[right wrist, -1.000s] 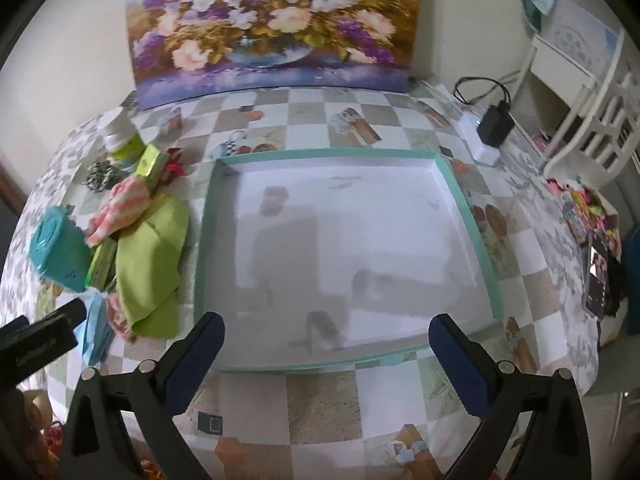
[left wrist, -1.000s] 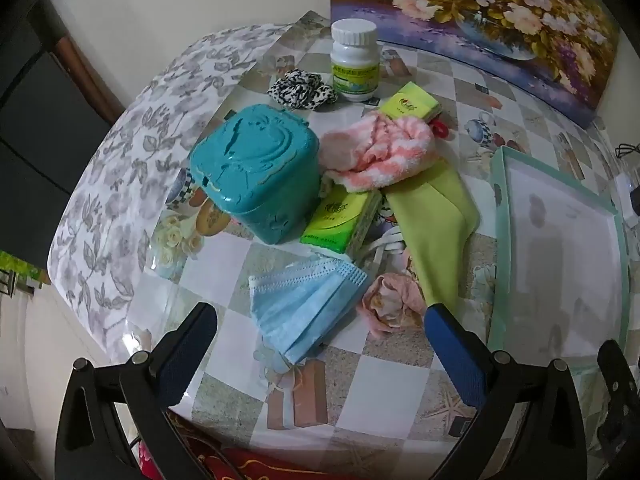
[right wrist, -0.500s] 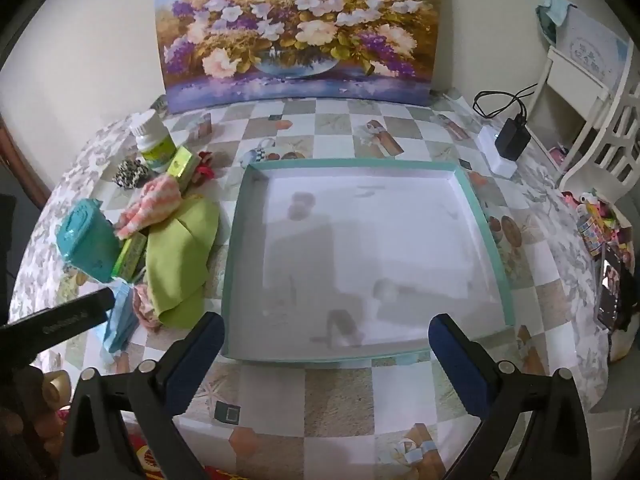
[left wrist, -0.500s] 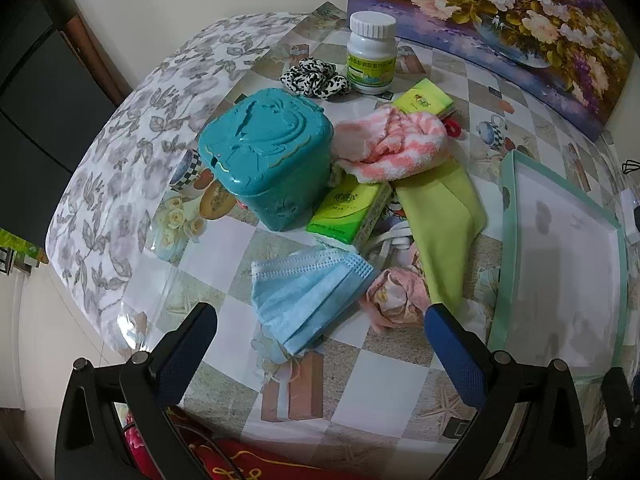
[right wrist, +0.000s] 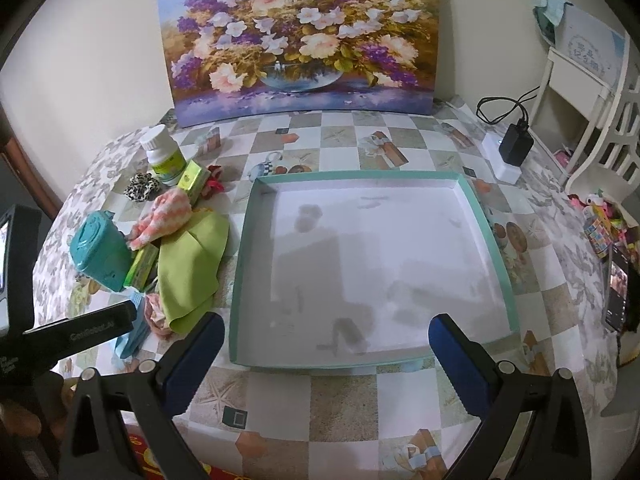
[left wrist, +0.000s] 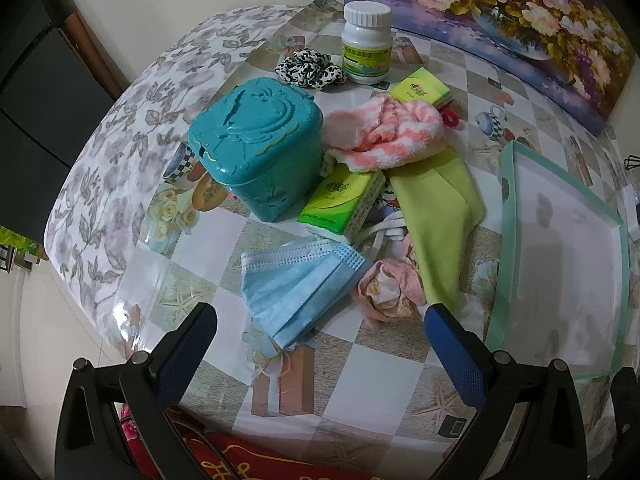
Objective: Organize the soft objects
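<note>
The left gripper (left wrist: 320,336) hangs over the near edge of the table (left wrist: 360,376) with its fingers (left wrist: 188,344) spread wide and nothing between them. Just beyond it, at 12 o'clock, lies a blue mask (left wrist: 296,280), flat on the checkered cloth. At 1 o'clock from the mask a crumpled pink cloth (left wrist: 388,288) touches its corner and sits against a green cloth (left wrist: 436,220) that runs away toward 12 o'clock. A pink-and-white striped towel (left wrist: 384,136) is bunched over the far end of the green cloth. A teal tub (left wrist: 260,148) stands at 11 o'clock from the mask, and a green tissue pack (left wrist: 340,200) leans against its right side. Further back sit a leopard scrunchie (left wrist: 308,68), a white bottle (left wrist: 366,44) and a second tissue pack (left wrist: 420,90).

The right gripper (right wrist: 326,356) is likewise agape and holds nothing, poised above the near rim of a teal-edged tray (right wrist: 500,256) whose white floor is bare. The soft pile lies at 9 o'clock of the tray, the green cloth closest to its left rim. A flower painting (right wrist: 300,40) leans on the wall at 12 o'clock.
</note>
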Demonstrator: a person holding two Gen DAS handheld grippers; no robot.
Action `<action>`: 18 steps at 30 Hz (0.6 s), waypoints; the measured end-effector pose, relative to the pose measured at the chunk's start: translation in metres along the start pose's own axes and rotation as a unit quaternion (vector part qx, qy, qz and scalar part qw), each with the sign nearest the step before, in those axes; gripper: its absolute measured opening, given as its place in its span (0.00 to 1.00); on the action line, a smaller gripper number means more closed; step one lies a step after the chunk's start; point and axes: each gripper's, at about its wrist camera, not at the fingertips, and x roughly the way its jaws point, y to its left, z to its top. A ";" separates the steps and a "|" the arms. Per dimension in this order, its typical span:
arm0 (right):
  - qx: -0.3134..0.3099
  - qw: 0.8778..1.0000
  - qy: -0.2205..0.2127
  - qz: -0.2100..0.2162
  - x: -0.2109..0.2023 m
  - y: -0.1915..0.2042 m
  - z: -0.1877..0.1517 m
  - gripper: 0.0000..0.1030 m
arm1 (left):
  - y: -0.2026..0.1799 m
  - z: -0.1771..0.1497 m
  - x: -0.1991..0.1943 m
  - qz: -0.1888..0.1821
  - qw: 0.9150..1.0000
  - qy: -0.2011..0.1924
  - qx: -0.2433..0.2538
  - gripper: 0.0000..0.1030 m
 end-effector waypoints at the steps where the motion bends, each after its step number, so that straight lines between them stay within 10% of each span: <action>1: 0.002 1.000 -0.001 -0.001 0.000 -0.001 0.001 1.00 | 0.000 -0.001 0.000 -0.001 1.000 -0.001 0.000 1.00; 18: -0.012 0.999 0.002 -0.042 0.004 0.003 0.000 1.00 | 0.001 -0.004 -0.005 -0.018 1.000 -0.018 0.007 1.00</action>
